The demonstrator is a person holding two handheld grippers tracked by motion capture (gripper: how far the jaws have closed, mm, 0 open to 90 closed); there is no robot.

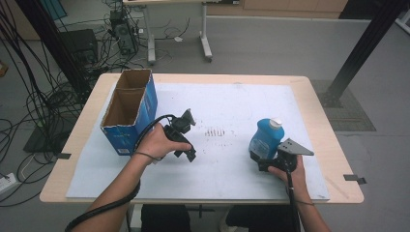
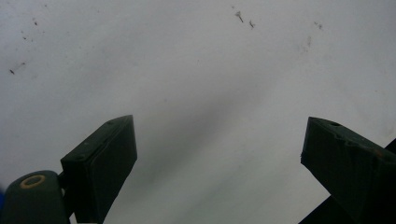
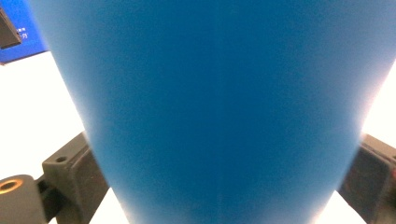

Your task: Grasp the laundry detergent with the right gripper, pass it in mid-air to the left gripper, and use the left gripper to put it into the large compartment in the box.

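Blue bottle stands upright near the bench's right edge, between the jaws of the right hand-held gripper, whose pads look pressed to its sides. A level, firm squeeze low on the body should keep it from tipping. Left hand-held gripper rests released, empty, beside the box.

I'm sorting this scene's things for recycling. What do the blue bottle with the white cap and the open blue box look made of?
The blue bottle with the white cap looks like smooth, opaque plastic: its wall shows an even colour with a soft sheen. The open blue box seems to be cardboard with a printed blue outside: its inner walls are plain matt brown.
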